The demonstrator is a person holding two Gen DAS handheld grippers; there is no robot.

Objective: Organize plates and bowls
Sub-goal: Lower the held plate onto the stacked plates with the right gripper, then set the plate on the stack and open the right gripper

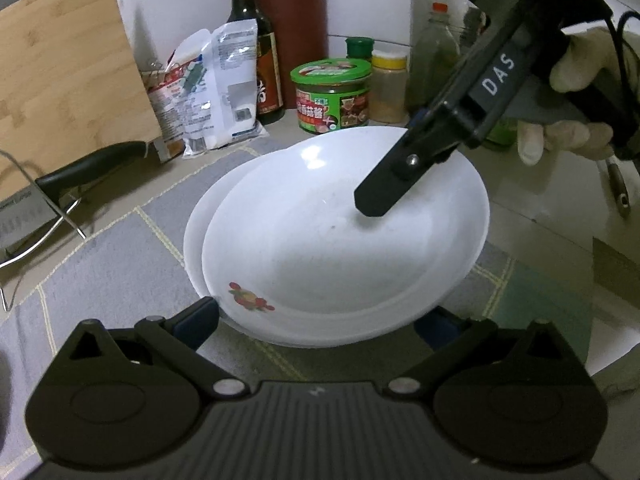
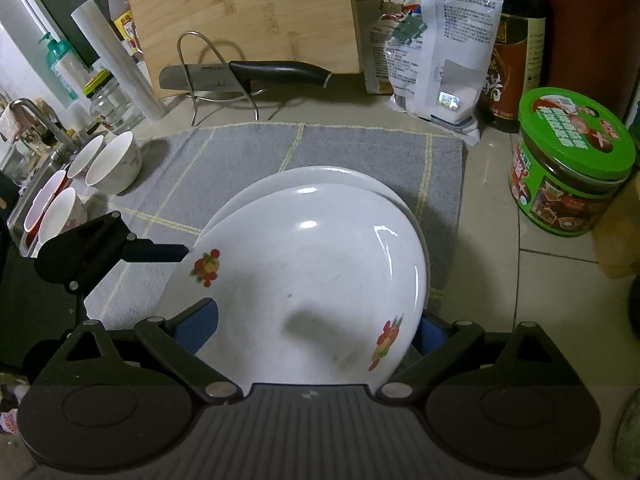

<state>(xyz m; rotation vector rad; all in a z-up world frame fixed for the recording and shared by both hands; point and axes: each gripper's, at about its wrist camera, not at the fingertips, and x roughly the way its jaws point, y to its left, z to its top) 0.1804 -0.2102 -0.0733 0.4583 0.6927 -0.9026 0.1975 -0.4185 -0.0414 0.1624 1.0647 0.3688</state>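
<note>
Two white plates with small flower prints lie stacked on a grey cloth mat [image 1: 120,264]. The top plate [image 1: 344,236] sits slightly off-centre on the lower plate [image 1: 196,240]. My left gripper [image 1: 320,324] is open, its blue pads at either side of the stack's near rim. My right gripper [image 2: 316,328] is open around the top plate's [image 2: 304,272] edge; one of its fingers [image 1: 380,196] reaches over the plate in the left wrist view. The lower plate's rim [image 2: 320,174] shows behind. My left gripper [image 2: 160,252] shows at the plate's left edge. Several bowls [image 2: 112,164] lie on their sides at far left.
A bamboo cutting board [image 2: 244,12] leans at the back, with a knife [image 2: 248,74] on a wire stand [image 2: 216,76] before it. A green-lidded jar [image 2: 572,160], a sauce bottle [image 2: 512,40] and white packets [image 2: 440,48] stand at the right. A sink [image 2: 28,152] is at far left.
</note>
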